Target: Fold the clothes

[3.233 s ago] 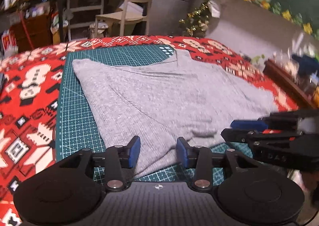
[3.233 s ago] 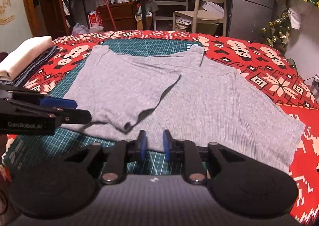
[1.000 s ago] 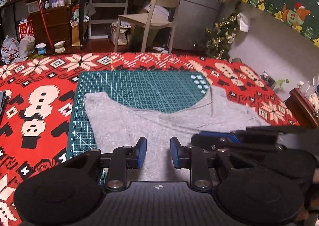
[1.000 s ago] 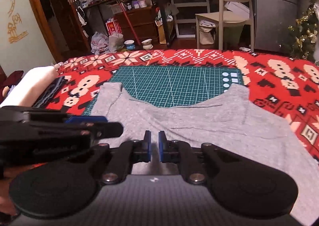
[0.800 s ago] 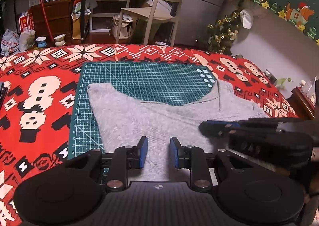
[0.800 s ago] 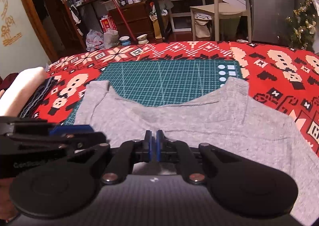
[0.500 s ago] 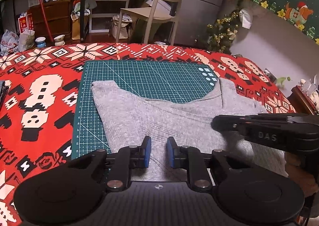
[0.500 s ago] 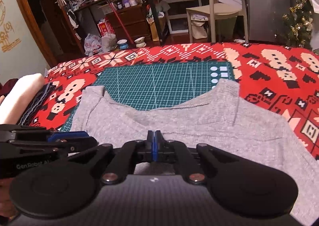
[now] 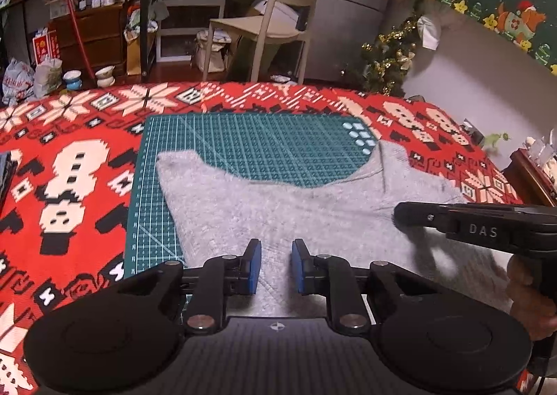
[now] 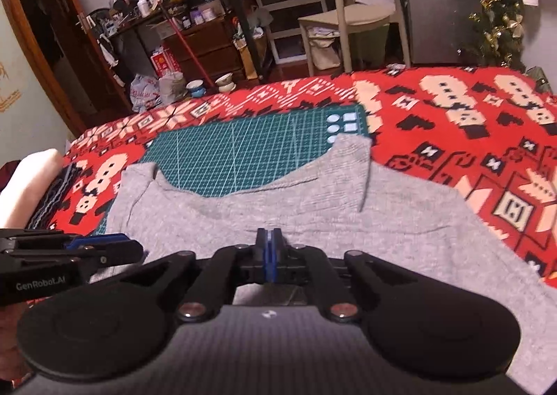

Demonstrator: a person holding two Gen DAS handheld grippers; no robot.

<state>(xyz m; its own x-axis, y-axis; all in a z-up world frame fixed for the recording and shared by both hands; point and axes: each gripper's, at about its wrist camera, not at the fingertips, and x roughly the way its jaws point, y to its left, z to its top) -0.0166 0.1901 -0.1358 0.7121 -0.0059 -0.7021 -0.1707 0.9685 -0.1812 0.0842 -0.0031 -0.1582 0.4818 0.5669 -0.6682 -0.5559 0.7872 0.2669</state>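
Since half a second ago, the right gripper point(image 10: 268, 257) has stayed clenched, its blue pads pressed flat together, and the view has tilted. It hovers at the near edge of the grey garment point(image 10: 313, 221); whether any cloth is pinched between the pads cannot be told. The left gripper point(image 9: 276, 266) is released, jaws parted by a clear gap, grey cloth showing between its blue pads point(image 9: 254, 264), holding nothing. In the left wrist view the right gripper point(image 9: 487, 227) reaches in from 3 o'clock, above the cloth. The garment lies spread on a green cutting mat point(image 9: 250, 140) and a red patterned cloth point(image 9: 69, 158) covering the surface, neckline toward 12 o'clock. A beige chair point(image 9: 275, 22) stands beyond at 12 o'clock.
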